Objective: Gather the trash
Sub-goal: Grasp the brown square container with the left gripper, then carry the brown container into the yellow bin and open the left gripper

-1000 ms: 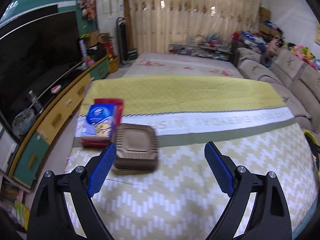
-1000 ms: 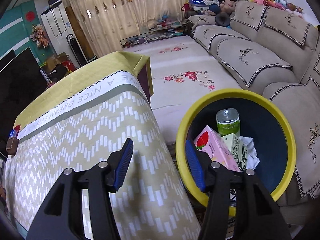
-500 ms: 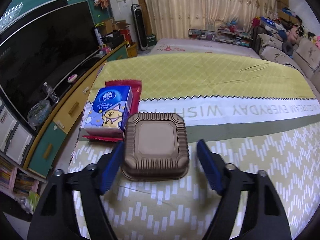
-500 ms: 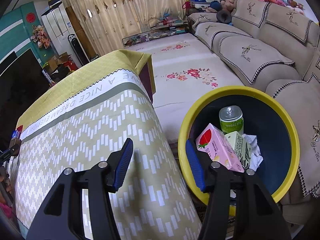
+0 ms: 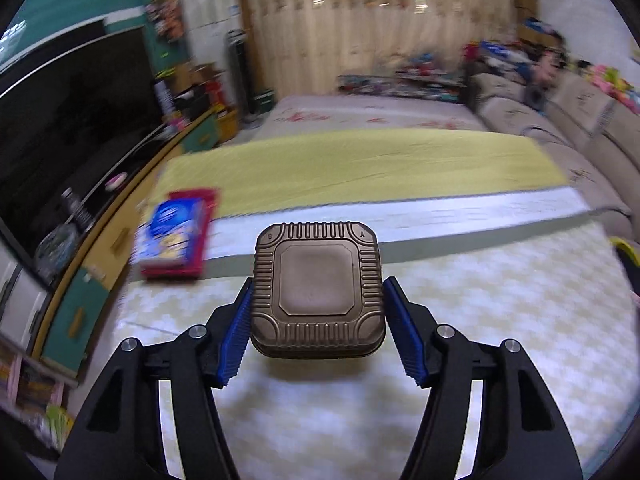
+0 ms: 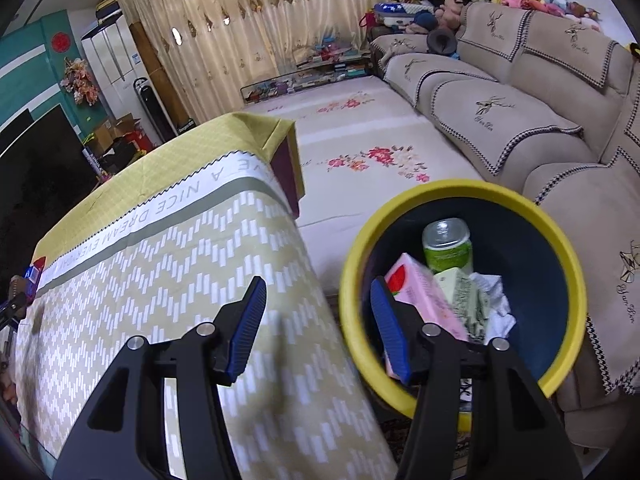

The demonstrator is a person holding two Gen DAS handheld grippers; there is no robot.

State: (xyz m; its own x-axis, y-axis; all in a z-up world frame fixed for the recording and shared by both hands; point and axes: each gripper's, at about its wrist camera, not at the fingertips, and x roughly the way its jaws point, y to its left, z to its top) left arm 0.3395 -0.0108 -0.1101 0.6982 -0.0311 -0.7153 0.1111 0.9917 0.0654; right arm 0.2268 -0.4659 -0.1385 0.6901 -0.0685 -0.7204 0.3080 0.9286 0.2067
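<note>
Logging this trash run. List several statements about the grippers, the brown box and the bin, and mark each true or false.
1. The left gripper is clamped on the brown takeaway box. True.
2. The right gripper holds a can. False: it is open and holds nothing.
3. The yellow-rimmed bin is empty. False: a green can and a pink carton lie inside.
4. The tissue pack lies on the table. True.
</note>
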